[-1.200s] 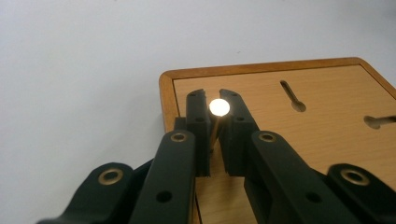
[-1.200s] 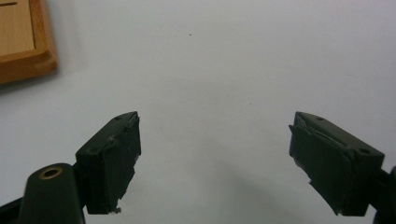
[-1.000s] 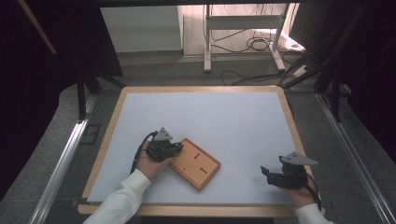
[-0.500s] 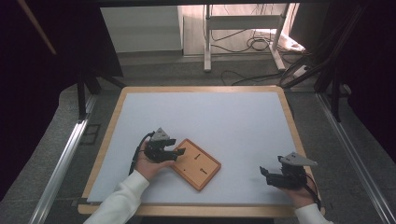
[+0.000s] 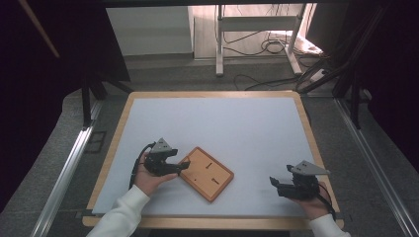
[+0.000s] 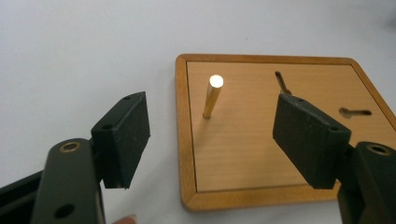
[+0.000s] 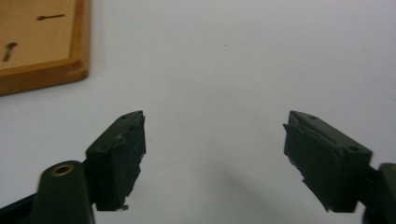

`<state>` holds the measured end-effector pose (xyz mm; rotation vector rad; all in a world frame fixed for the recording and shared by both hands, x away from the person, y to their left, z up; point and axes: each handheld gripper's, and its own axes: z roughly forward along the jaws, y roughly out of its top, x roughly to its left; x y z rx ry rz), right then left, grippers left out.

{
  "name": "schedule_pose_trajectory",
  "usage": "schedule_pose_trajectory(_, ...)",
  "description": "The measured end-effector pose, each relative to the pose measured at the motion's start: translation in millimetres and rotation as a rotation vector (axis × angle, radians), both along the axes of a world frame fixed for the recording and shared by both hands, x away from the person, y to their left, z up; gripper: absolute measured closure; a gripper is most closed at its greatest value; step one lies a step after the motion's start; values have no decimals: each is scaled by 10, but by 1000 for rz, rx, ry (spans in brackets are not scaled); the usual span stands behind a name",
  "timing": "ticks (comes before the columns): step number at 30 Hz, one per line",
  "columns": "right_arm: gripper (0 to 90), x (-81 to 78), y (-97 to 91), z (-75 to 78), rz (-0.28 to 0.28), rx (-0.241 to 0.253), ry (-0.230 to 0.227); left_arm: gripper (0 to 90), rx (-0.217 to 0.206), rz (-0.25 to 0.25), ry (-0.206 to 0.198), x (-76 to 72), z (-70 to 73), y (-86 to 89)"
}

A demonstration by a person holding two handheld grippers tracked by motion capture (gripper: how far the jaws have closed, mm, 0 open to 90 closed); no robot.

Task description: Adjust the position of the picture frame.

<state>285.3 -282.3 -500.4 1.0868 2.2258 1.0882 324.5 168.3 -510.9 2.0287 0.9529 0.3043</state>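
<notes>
Since a second ago the left gripper (image 6: 212,140) has drawn back and its jaws have just been opening, now wide and empty before the one brass peg (image 6: 212,97) upright in the one wooden board (image 5: 206,173) near the desk's (image 5: 222,118) front edge, while the right gripper (image 5: 274,184), open though closing slightly, rests over bare surface by the front right corner.

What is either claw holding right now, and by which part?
Nothing. The left claw has just opened, its jaws clear of the upright brass peg on the wooden board. The right claw is open over bare table.
</notes>
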Motion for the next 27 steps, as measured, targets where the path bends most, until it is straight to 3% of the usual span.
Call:
schedule_pose_trajectory(4, 318, 27, 88, 17, 45, 7, 17, 274, 15, -3, -4, -47, 8, 19)
schedule_pose_trajectory(8, 495, 116, 281, 47, 106, 10, 28, 275, 22, -7, -7, -127, -2, 65)
schedule_pose_trajectory(9, 495, 116, 281, 47, 106, 10, 28, 276, 22, -7, -7, -127, -2, 65)
schedule_pose_trajectory(10, 606, 163, 361, 58, 117, 6, 29, 276, 29, -6, -10, -149, -7, 87)
schedule_pose_trajectory(11, 606, 163, 361, 58, 117, 6, 29, 276, 29, -6, -10, -149, -7, 87)
schedule_pose_trajectory(13, 765, 236, 471, 75, 139, -2, 30, 276, 31, -4, -9, -160, -17, 111)
schedule_pose_trajectory(16, 882, 304, 577, 93, 165, -20, 31, 275, 31, 5, -7, -175, -38, 166)
schedule_pose_trajectory(27, 900, 473, 1026, -26, 259, -102, 63, 282, 33, 10, 0, -207, -63, 210)
